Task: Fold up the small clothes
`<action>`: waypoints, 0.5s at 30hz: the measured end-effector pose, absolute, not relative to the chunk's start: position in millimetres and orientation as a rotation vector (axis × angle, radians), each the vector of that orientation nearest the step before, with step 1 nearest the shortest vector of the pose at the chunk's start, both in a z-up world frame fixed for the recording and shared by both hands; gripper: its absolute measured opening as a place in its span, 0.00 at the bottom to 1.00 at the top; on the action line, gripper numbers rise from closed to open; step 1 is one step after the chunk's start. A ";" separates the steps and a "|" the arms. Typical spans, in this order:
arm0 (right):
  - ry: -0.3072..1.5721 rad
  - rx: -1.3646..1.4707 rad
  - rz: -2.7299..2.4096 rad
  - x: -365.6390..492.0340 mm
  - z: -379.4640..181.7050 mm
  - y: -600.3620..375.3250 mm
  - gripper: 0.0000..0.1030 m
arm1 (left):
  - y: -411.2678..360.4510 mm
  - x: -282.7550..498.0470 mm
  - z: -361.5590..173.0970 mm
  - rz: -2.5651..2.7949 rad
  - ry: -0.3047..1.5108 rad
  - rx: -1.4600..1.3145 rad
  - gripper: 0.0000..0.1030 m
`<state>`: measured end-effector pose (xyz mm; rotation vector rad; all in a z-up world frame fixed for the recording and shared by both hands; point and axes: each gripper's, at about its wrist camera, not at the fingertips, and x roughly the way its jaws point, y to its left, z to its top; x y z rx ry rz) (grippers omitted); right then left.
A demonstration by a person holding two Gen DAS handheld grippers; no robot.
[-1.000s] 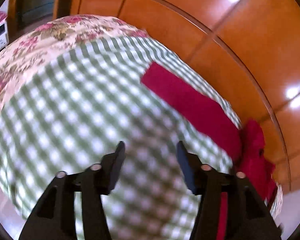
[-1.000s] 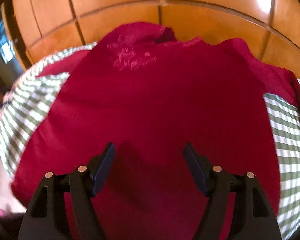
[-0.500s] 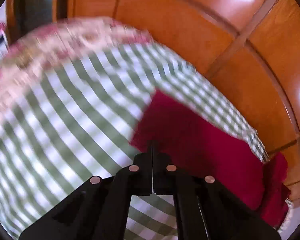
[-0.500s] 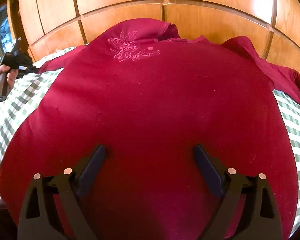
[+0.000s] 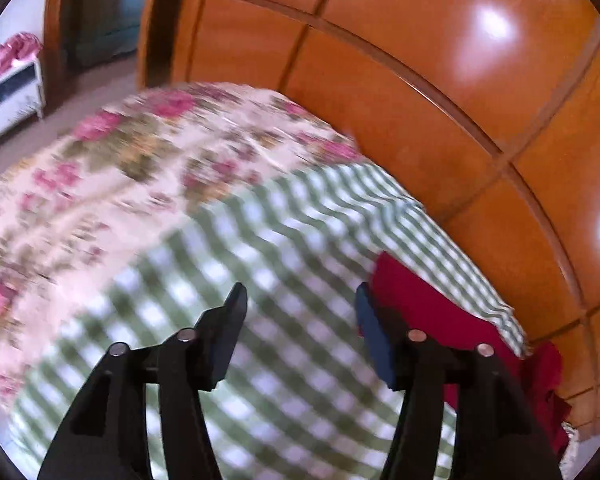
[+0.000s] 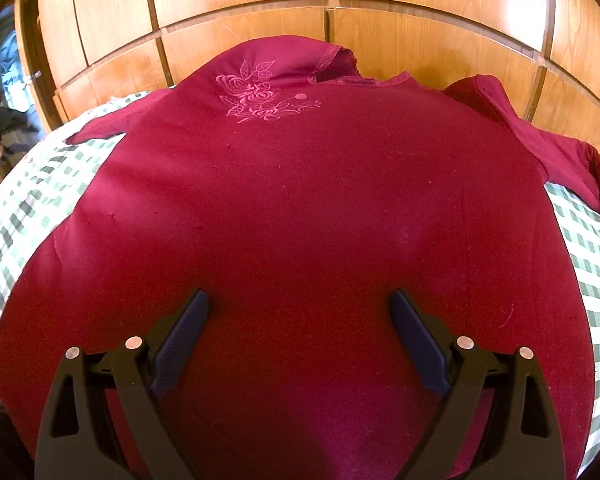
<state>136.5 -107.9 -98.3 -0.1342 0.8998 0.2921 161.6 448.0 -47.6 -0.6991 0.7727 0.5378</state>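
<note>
Now both my claws gape empty: my right claw (image 6: 298, 306) hovers over the shirt (image 6: 300, 200), spread flat on the bed (image 5: 300, 360) for folding; my left claw (image 5: 300, 300) waits beside its sleeve (image 5: 420, 304).

Motion blur smears the green-and-white checked cloth (image 5: 300, 264) and the pink floral bedspread (image 5: 120, 168) in the left wrist view. The dark red embroidered top (image 5: 432, 312) is seen there only as one sleeve, partly hidden behind a black gripper finger (image 5: 374, 332). In the right wrist view, the top's (image 6: 300, 208) near hem is cut off by the lower edge, and a dark object (image 6: 0, 124) at far left is too small to be identified.
</note>
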 end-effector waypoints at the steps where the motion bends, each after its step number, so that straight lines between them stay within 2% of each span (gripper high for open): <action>1: 0.900 -0.135 0.292 136.7 -98.3 -107.9 0.89 | 443.6 167.0 -49.9 0.518 0.781 -0.703 0.54; 7: 0.899 -0.136 0.290 136.7 -98.6 -107.5 0.89 | 410.9 220.7 -78.1 0.419 0.868 -0.688 0.53; 8: 0.899 -0.137 0.289 136.9 -98.6 -107.4 0.90 | 406.9 228.0 -83.7 0.419 0.893 -0.676 0.38; 9: 0.900 -0.140 0.288 137.3 -98.7 -107.0 0.90 | 402.0 236.6 -90.6 0.422 0.932 -0.647 0.10; 11: 0.902 -0.143 0.286 137.7 -98.8 -106.5 0.91 | 395.8 240.1 -87.5 0.433 0.931 -0.601 0.08; 15: 0.902 -0.143 0.286 138.2 -98.6 -106.8 0.91 | 407.1 223.8 -46.0 0.521 0.811 -0.542 0.07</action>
